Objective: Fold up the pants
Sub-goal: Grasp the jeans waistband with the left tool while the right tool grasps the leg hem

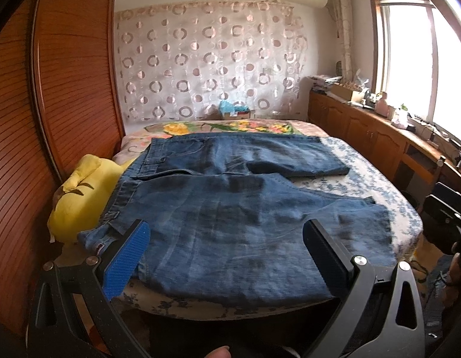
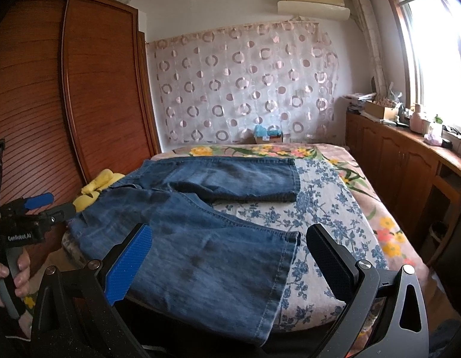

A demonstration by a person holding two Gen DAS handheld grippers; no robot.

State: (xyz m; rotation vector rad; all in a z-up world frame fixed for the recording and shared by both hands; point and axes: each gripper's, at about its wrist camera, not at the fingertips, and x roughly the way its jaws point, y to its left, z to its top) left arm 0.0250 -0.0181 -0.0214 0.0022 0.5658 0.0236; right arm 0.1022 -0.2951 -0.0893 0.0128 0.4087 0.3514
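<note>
Blue denim pants lie spread flat on the bed, waistband to the left, both short legs pointing right; they also show in the right wrist view. My left gripper is open and empty, hovering above the near leg by the waistband corner. My right gripper is open and empty, above the near leg's hem end. The left gripper also shows at the left of the right wrist view, held in a hand.
The bed has a blue floral cover and a flowered sheet. A yellow pillow lies left of the waistband. A wooden wardrobe stands at left, low wooden cabinets with clutter at right under the window.
</note>
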